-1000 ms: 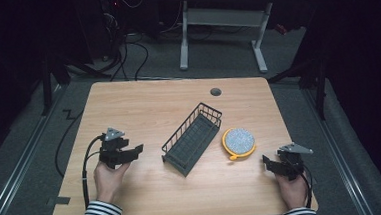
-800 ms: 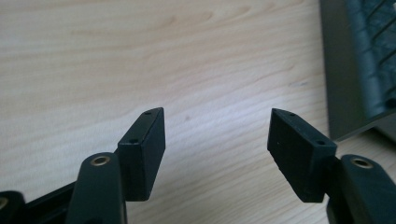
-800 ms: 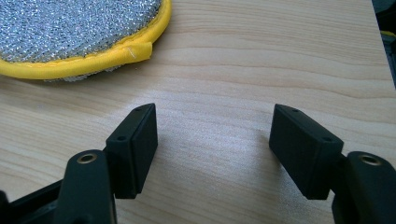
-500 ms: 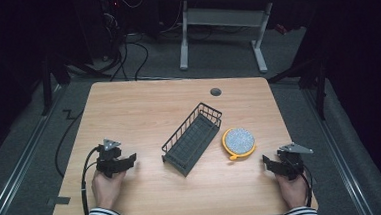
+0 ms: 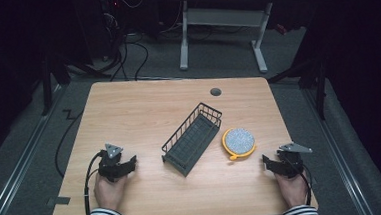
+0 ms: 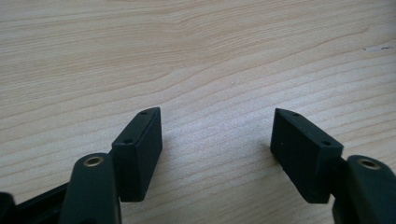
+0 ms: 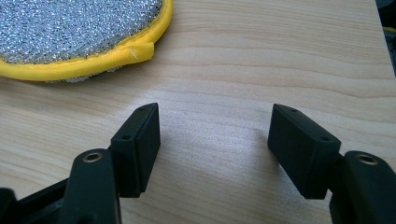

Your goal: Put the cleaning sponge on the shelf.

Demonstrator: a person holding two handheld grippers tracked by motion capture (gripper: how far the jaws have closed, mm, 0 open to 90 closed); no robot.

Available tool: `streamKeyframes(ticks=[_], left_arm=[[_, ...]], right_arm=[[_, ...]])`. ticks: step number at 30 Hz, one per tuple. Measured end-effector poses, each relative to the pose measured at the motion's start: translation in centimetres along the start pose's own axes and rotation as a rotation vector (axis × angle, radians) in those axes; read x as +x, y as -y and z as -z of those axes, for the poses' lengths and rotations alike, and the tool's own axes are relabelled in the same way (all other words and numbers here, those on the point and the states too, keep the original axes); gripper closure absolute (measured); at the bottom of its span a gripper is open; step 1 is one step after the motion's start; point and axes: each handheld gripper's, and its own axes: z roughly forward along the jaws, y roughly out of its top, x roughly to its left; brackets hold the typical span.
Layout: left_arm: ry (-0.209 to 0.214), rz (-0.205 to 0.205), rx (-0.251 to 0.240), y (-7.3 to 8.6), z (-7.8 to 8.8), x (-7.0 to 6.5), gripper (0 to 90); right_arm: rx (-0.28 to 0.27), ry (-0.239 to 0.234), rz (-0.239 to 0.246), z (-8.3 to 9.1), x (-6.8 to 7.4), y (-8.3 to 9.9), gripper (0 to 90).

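A light wood-grain table (image 5: 143, 105) with a round grey cable grommet (image 5: 215, 92) stands in a dark room over grey floor. A black wire rack (image 5: 193, 137) lies mid-table; just beside it, a round yellow-rimmed silver mesh scouring pad (image 5: 238, 142). The left gripper (image 5: 127, 164), just widening, and the right gripper (image 5: 268, 162) gape, holding nothing.

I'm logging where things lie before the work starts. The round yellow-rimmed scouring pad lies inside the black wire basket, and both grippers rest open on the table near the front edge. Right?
Not quite. The scouring pad lies on the table beside the wire basket, on its right, as the high view shows. The left gripper and right gripper do rest open near the front edge.
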Motion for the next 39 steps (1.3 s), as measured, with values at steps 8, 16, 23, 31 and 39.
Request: streamKeyframes(ticks=[8, 16, 23, 31, 39], left_arm=[[0.001, -0.003, 0.002, 0.0, 0.0, 0.0, 32.3], [0.002, -0.004, 0.002, 0.0, 0.0, 0.0, 31.8], [0.002, -0.004, 0.002, 0.0, 0.0, -0.1, 31.8], [0.004, -0.004, 0.002, 0.0, 0.0, -0.1, 31.4], [0.004, -0.004, 0.002, 0.0, 0.0, -0.1, 31.2]], right_arm=[[0.044, -0.058, -0.022, 0.3, -0.2, -1.0, 40.9], [0.05, -0.118, 0.0, 0.8, 0.6, -4.1, 42.9], [0.057, -0.157, 0.024, 0.2, 1.4, -6.8, 42.8], [0.067, -0.165, 0.015, -1.6, 1.9, -8.6, 44.7], [0.115, -0.17, -0.014, -3.3, 2.0, -9.2, 44.9]])
